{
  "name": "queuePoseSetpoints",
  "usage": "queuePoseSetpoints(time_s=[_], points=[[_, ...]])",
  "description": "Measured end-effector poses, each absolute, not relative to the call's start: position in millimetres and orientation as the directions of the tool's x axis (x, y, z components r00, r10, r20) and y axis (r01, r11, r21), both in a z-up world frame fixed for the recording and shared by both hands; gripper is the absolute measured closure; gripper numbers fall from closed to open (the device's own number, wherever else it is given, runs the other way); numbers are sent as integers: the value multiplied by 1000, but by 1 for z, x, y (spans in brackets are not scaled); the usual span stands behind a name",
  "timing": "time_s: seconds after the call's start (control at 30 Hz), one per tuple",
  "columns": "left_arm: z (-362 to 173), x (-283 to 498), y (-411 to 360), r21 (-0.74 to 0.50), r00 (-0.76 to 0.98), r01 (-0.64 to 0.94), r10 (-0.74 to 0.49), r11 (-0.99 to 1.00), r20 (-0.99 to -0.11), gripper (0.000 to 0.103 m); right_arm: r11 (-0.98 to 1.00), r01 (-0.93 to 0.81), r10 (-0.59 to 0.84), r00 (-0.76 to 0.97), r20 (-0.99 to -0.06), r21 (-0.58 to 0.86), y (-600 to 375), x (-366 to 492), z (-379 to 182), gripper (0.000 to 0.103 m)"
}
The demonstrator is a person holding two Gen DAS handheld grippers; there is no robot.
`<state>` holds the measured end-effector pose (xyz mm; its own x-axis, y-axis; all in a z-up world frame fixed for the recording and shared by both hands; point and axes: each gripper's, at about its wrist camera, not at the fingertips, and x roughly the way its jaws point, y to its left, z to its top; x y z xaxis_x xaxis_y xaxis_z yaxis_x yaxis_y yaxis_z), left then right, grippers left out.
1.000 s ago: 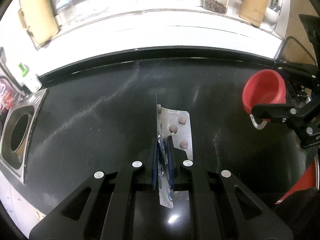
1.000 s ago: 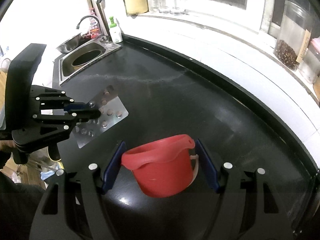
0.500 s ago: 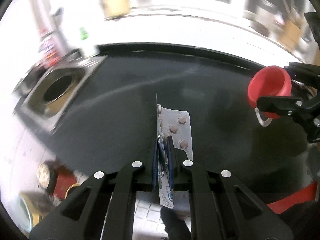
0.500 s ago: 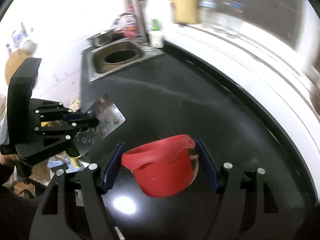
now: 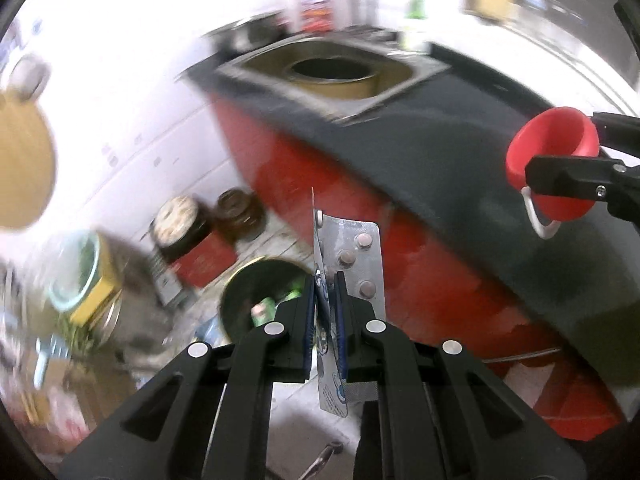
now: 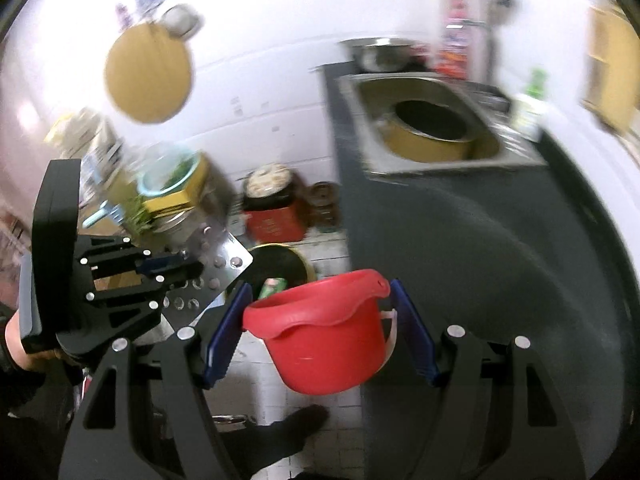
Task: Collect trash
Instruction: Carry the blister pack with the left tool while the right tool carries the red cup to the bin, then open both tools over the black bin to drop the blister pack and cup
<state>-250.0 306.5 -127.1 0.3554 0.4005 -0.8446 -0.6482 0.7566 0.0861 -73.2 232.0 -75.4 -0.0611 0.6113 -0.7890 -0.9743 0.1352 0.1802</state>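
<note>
My left gripper (image 5: 324, 280) is shut on a silver pill blister pack (image 5: 356, 252), held upright past the counter's edge, above a round dark trash bin (image 5: 256, 292) on the floor. The pack (image 6: 218, 264) and left gripper (image 6: 188, 268) also show in the right wrist view, over the bin (image 6: 280, 260). My right gripper (image 6: 320, 312) is shut on a small red bucket (image 6: 324, 340) with a white handle, held at the counter's edge. The bucket (image 5: 556, 168) shows at right in the left wrist view.
The black counter (image 6: 480, 260) with red front (image 5: 320, 184) carries a steel sink (image 6: 432, 128) holding a yellow pot. Jars, a red box (image 6: 272, 220) and cluttered containers stand on the floor by the white tiled wall. A round wooden board (image 6: 148, 80) hangs there.
Both grippers swung left off the counter, each with its object still held. The floor and the trash bin have come into view below the blister pack.
</note>
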Motion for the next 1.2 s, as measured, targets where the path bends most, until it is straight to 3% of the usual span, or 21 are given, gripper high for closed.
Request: queuePoseSetpoints(time_s=[0.27,0.67,1.0,1.07,1.1,1.13,1.2], points=[[-170,-326,370,55,278,-772,414,634,-867,95,3,-974,534,-189,-824,225,349,-149,-126,33],[-285,-332,435,-54,281,-841,349,539,-894,95,64,-964,398,-213,-892,259,453,-165,-240,33],[-327,-325,451,-75,273,-849,313,522,-910,94,99,-955,352,-229,-907,280,472,-153,-283,32],[-331,-324,454,-64,255,-856,310,513,-916,76,103,-954,342,-233,-910,283,476,-154,-286,20],[-331,-323,454,-57,248,-858,315,510,-916,46,104,-953,349,-232,-908,283,477,-154,-285,15],[-329,-323,455,-47,244,-863,334,503,-910,29,104,-952,353,-237,-905,289,477,-153,-284,14],[-322,-325,453,-60,273,-863,362,501,-891,28,108,-950,357,-239,-903,294,477,-151,-282,14]])
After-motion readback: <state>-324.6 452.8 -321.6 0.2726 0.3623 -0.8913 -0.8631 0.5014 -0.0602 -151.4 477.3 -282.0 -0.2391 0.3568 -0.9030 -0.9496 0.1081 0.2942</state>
